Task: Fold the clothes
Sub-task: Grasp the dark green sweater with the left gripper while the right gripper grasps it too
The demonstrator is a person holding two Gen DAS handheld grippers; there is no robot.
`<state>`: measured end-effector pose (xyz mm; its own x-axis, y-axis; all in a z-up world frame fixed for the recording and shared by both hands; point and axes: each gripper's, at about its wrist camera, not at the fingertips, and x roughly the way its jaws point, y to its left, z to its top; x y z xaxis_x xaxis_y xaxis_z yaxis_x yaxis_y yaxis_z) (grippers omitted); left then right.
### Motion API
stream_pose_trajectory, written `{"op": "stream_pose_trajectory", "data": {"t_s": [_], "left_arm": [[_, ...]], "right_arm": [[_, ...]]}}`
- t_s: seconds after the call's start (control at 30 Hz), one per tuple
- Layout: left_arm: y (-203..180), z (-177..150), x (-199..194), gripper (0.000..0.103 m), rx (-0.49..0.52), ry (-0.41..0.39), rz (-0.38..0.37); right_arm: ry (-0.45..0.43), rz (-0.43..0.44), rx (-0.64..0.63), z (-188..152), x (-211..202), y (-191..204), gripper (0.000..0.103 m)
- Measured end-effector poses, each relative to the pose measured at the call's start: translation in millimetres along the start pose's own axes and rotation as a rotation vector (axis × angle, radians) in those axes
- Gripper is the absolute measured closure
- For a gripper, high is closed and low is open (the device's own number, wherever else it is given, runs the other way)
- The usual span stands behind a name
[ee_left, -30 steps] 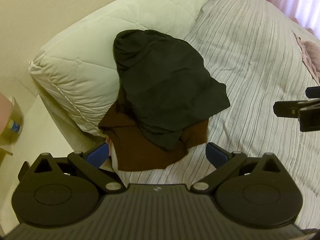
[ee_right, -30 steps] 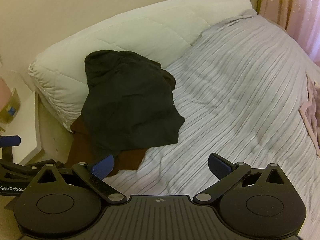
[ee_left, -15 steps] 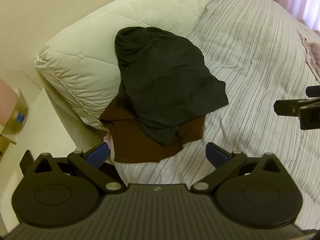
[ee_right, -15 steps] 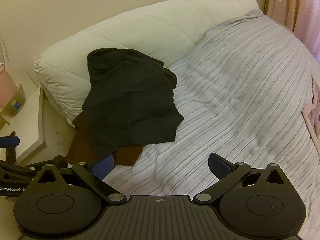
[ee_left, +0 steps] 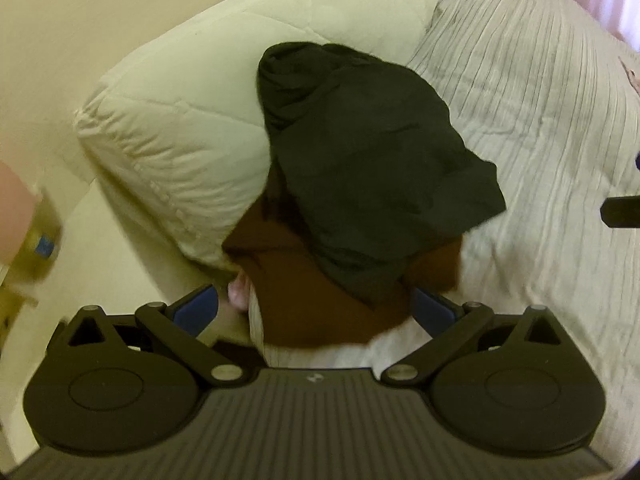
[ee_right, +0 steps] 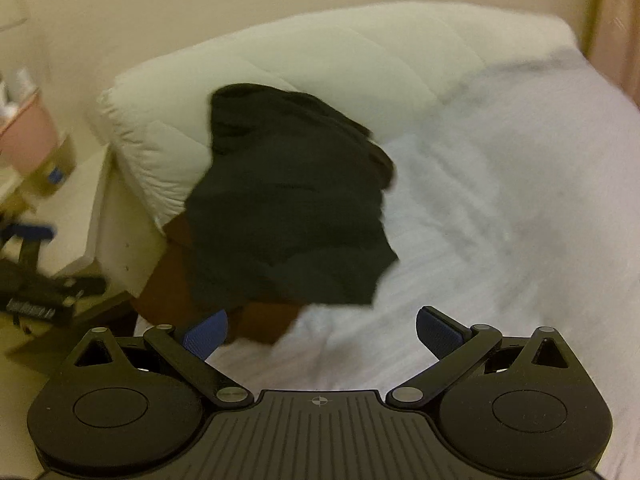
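Black crumpled cloth garment [ee_left: 372,168]: soft, matt, finely woven, no sheen. Brown cloth garment [ee_left: 316,308] beneath it: matt, slightly fuzzy at the edges. Cream quilted pillow [ee_left: 176,132]: stitched diamond padding, smooth fabric, faint lustre. Pale grey striped bedspread [ee_left: 540,120]: crinkled, ribbed weave, matt. Left tongs [ee_left: 316,308]: black matt plastic body with ribbed top, dull metal pivot pins, blue textured pads [ee_left: 196,309]. Right tongs [ee_right: 322,332]: same matt black plastic, blue knurled pads [ee_right: 436,330]. White bedside shelf [ee_right: 76,216]: smooth, satin finish; blurred.

Dim warm indoor light, heavy motion blur esp. right view, fisheye-warped edges.
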<state>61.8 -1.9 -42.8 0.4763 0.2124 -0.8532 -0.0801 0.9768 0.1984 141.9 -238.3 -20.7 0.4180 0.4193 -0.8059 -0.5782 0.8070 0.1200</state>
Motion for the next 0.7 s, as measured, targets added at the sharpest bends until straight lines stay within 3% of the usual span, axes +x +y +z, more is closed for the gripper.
{"op": "stream_pose_trajectory", "data": {"t_s": [0.13, 0.33, 0.4, 0.5, 0.63, 0.7], "left_arm": [[13.8, 20.6, 43.3, 0.003, 0.062, -0.047, -0.068], [14.5, 50.4, 115.4, 0.008, 0.223, -0.101, -0.134], [12.5, 57.5, 140.0, 0.017, 0.282, -0.099, -0.146], [15.0, 57.8, 152.4, 0.03, 0.283, -0.094, -0.164], [18.3, 58.2, 169.0, 0.034, 0.283, -0.087, -0.189], [20.0, 58.4, 177.3, 0.049, 0.283, -0.083, -0.202]], "right_arm": [[-0.01, -0.012, -0.123, 19.2, 32.4, 10.6, 0.0], [0.024, -0.039, -0.351, 50.3, 124.0, 18.4, 0.001], [0.025, -0.046, -0.405, 60.7, 153.0, 18.0, 0.001], [0.021, -0.055, -0.47, 75.2, 191.0, 13.2, 0.001], [0.039, -0.048, -0.518, 90.7, 233.0, 3.1, 0.001], [0.064, -0.026, -0.517, 95.0, 249.3, -1.5, 0.015]]}}
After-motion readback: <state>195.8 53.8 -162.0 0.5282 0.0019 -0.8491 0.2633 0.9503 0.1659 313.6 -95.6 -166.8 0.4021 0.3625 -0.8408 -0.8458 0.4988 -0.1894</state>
